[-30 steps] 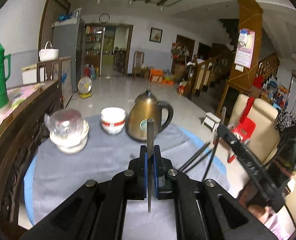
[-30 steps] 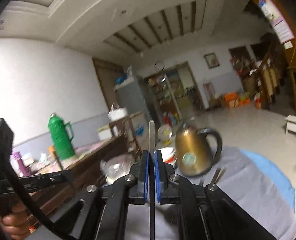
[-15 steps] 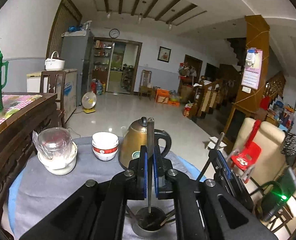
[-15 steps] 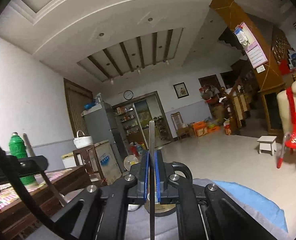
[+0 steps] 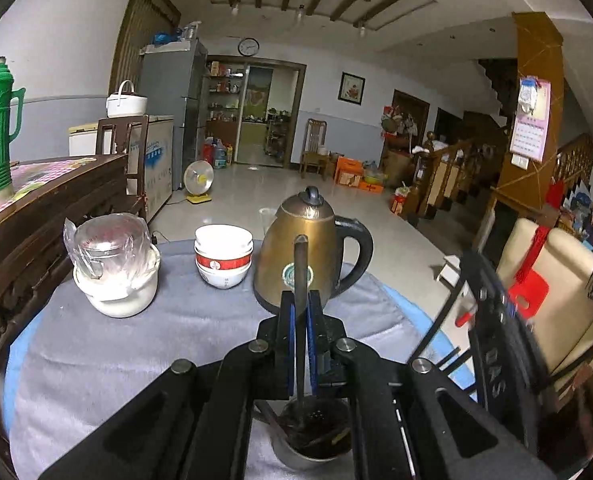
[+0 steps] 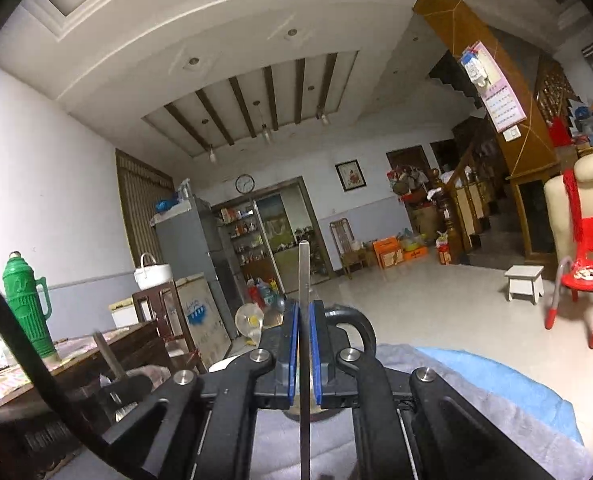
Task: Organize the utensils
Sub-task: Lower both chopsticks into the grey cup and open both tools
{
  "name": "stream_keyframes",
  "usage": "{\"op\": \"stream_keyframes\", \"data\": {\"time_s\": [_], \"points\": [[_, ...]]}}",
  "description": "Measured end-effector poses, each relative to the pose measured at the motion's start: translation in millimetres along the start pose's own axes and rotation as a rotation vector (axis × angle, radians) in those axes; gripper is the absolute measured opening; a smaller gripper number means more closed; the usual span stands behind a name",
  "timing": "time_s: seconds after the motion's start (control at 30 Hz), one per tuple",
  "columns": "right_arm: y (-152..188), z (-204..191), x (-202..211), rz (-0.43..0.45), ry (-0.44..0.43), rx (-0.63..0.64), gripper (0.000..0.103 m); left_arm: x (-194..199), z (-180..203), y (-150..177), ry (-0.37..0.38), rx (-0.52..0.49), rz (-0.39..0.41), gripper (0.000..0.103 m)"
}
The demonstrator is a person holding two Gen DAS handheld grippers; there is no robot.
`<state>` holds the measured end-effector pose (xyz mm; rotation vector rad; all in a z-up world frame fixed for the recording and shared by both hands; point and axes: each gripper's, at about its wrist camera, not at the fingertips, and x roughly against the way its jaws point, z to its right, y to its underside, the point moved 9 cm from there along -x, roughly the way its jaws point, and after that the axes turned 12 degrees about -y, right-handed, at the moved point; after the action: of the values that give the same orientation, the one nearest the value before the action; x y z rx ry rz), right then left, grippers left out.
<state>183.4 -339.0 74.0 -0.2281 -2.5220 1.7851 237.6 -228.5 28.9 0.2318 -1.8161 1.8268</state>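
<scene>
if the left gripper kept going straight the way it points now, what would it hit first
Most likely the brass kettle: it stands right beyond the left gripper, behind the tip of the flat metal strip clamped in it. Depth is hard to judge; the grey cloth lies between.

Dim, even indoor light; strong fisheye bending with black corners; the other tool (image 5: 496, 344) shows motion blur.

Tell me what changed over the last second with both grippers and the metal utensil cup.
The left gripper, shut on a flat metal utensil handle, moved over the round steel utensil cup, which was out of its view before and now sits under the jaws with the handle's lower end in it. The right gripper swung upward, still shut on its thin metal utensil. The brass-coloured kettle and stacked bowls stayed put.
</scene>
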Motion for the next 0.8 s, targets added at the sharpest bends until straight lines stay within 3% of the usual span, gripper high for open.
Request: {"op": "stream_keyframes", "data": {"time_s": [0.1,0.2,0.27,0.3,0.33,0.4,0.43,0.5,0.53,0.63,0.73,0.77,0.8], "points": [[1,-6,-4,-0.002,-0.004,0.038,0.007,0,0,10,0.003,-0.043,-0.026,0.006],[17,-8,-13,-0.057,-0.021,0.053,0.007,8,-4,15,0.002,-0.09,-0.022,0.007],[26,-7,-13,-0.091,-0.045,0.047,0.007,20,-9,15,-0.008,-0.134,-0.004,0.022],[28,-6,-12,-0.106,-0.057,0.045,0.007,28,-14,15,-0.013,-0.154,0.004,0.041],[31,-6,-11,-0.13,-0.075,0.043,0.007,36,-20,14,-0.034,-0.166,0.023,0.05],[36,-8,-8,-0.179,-0.124,0.036,0.007,52,-33,10,-0.062,-0.185,0.067,0.055],[38,-7,-5,-0.2,-0.14,0.041,0.007,63,-43,9,-0.088,-0.203,0.085,0.062],[42,-7,2,-0.237,-0.172,0.043,0.007,74,-59,11,-0.128,-0.227,0.087,0.074],[47,-8,6,-0.288,-0.201,0.03,0.007,79,-67,14,-0.142,-0.238,0.084,0.075],[58,-10,19,-0.361,-0.228,0.018,0.009,88,-85,32,-0.175,-0.26,0.025,0.083],[66,-9,41,-0.407,-0.241,-0.01,0.012,93,-98,53,-0.185,-0.252,-0.055,0.084],[66,-9,47,-0.415,-0.246,-0.021,0.015,96,-102,61,-0.194,-0.243,-0.081,0.084],[68,-10,58,-0.427,-0.251,-0.036,0.026,97,-104,66,-0.198,-0.236,-0.101,0.085]]}}
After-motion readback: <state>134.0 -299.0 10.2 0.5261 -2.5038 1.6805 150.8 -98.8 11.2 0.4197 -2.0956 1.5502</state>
